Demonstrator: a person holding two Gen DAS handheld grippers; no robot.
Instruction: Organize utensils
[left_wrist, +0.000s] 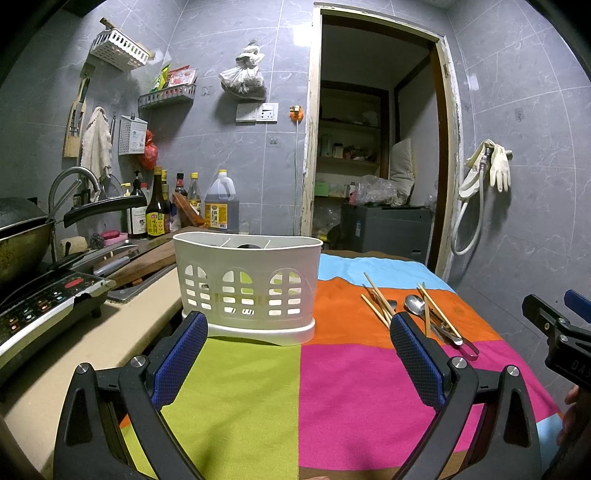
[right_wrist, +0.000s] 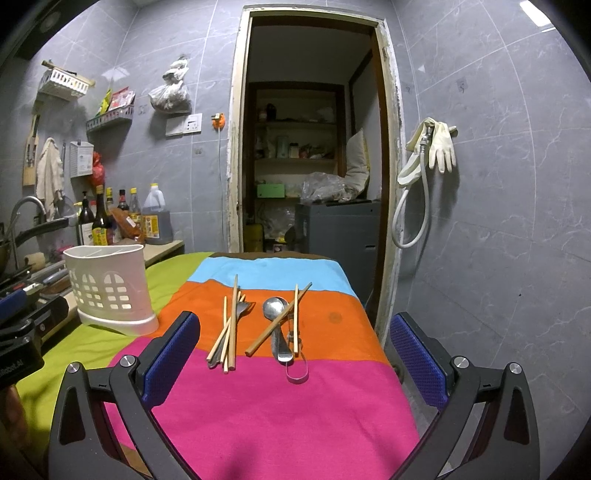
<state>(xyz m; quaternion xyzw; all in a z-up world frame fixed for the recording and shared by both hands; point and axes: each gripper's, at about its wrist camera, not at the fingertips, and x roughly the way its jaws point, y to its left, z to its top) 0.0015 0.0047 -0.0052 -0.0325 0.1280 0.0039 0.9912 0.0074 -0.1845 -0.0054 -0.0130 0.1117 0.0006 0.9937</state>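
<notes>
Both grippers hang above the striped cloth (right_wrist: 280, 413) with jaws spread wide and nothing between them. From the left wrist view, the left gripper (left_wrist: 299, 332) sits over the green and pink panels, its blue-padded fingers framing the white utensil caddy (left_wrist: 246, 291), which stands upright on the cloth's near-left corner beside the counter edge. At that view's right border the right gripper's black body is cut off; only the letters "DAS" can be read on it. From the right wrist view, the right gripper (right_wrist: 295, 332) faces the utensils on the orange band: a bundle of chopsticks (right_wrist: 227, 332) lying over a fork (right_wrist: 245, 308) that is mostly hidden, then a spoon (right_wrist: 275, 308) crossed by two more chopsticks, with a metal loop handle reaching onto the pink. The two groups lie apart, well clear of the caddy. At the left border a black housing reads "Robot.AI", its start cut off. Bottle labels on the counter are too small to read. Pink cloth lies bare between gripper and utensils; the table's right edge drops toward the doorway.
</notes>
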